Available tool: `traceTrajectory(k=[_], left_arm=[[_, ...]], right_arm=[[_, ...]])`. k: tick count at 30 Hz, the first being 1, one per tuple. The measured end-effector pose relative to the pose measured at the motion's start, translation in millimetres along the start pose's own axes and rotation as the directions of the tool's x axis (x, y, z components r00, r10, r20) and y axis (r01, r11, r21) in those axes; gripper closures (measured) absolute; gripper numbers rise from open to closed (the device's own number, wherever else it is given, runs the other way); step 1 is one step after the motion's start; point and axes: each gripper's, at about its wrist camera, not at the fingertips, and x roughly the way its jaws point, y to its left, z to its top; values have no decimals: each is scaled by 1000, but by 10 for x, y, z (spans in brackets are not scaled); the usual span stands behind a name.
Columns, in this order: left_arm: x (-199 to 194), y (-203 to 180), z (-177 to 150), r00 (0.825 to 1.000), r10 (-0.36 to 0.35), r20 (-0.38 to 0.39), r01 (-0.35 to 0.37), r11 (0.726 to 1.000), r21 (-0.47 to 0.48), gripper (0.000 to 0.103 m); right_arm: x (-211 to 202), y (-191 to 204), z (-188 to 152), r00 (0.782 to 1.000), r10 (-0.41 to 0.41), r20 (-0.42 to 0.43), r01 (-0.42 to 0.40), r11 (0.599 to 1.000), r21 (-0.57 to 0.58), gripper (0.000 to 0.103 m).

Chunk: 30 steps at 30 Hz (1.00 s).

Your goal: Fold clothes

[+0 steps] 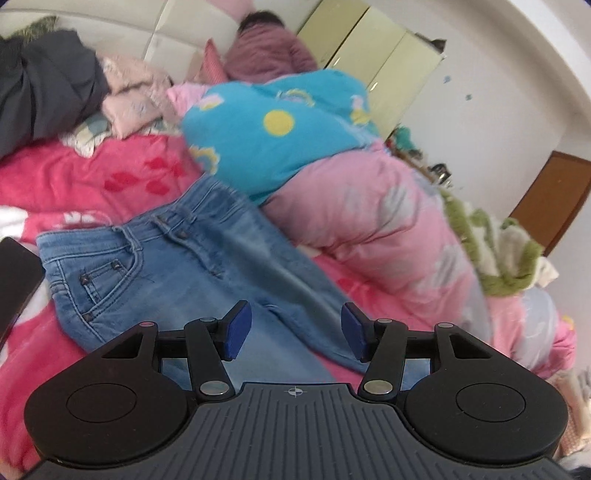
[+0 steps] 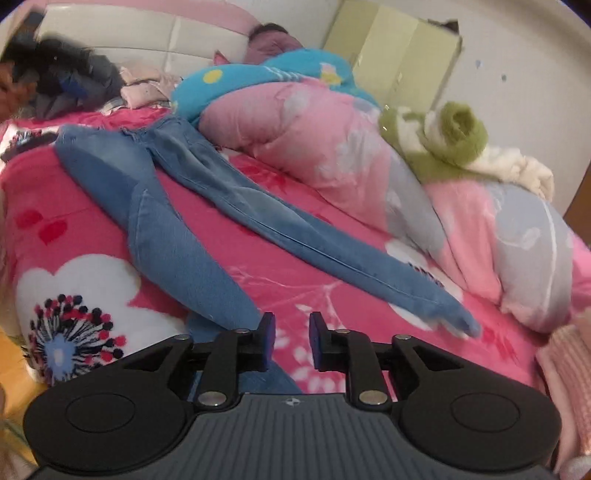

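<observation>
Hovering my left gripper [image 1: 296, 328], jaws wide and empty, over soft faded denim jeans [image 1: 177, 258]. My right gripper [image 2: 291, 341], narrowly parted, holds nothing above the fleecy pink bedspread [image 2: 295, 273].

Bed covered in bright pink floral blanket [image 2: 280, 273], light blue denim jeans [image 2: 192, 206] spread flat across it with legs apart, bunched pink-and-grey quilt [image 2: 332, 147] alongside, dark clothes heap [image 1: 48, 81] near white headboard [image 2: 147, 33]

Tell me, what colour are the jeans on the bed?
Light blue denim jeans, seen best in the right wrist view.
</observation>
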Motion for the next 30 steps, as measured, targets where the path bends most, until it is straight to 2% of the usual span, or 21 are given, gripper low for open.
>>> traceTrajectory(k=[2,3,5,6,7,9,12,15,17,19,22,25,27,30], left_arm=[[203,55,75,1000,1,-20,-2,1000,-4,49],[304,77,118,1000,0,-27,0,1000,-6,49],[496,97,204,999,-9,-31,8,1000,-7,49],[611,111,248,1000,-7,-30,7,1000,-10,49],[711,125,273,1000,6,-25,-6,1000,-23,49],[911,153,324,999,31,-17,-32,998,-48,49],[1127,272,300,997,82,-7,-82,991,-103,49],[1208,428,227,989,149,5,-148,985,-93,49],[1232,522,213,983,183,10,-182,980,-79,49],[1229,589,212,977,210,33,-209,977,-37,49],[1260,710,224,963,267,29,-267,964,1,49],[1285,884,232,970,244,-15,-244,969,-40,50],[1300,882,221,969,248,-12,-248,969,-9,50],[1359,786,177,956,295,5,-294,953,77,50]], right_arm=[[-229,-211,107,997,28,69,-32,997,69,68],[-330,-323,169,992,38,119,-52,992,115,60],[-478,-555,333,967,41,250,-100,969,227,52],[-521,-672,421,949,35,314,-129,951,283,40],[-490,-779,515,931,27,365,-158,929,334,33],[-247,-905,750,920,29,392,-188,908,375,33],[406,-808,1280,933,62,356,-189,923,335,33],[1268,-490,1872,940,165,299,-244,938,246,33],[1867,-172,2217,933,256,252,-308,931,194,34],[2525,198,2541,918,349,190,-379,913,152,37],[3496,789,2939,900,427,87,-433,898,76,39],[4303,1305,3141,899,437,-27,-437,900,11,40],[4686,1499,3207,899,432,-75,-434,901,-18,39],[5048,1566,3223,856,500,-129,-500,865,33,34]])
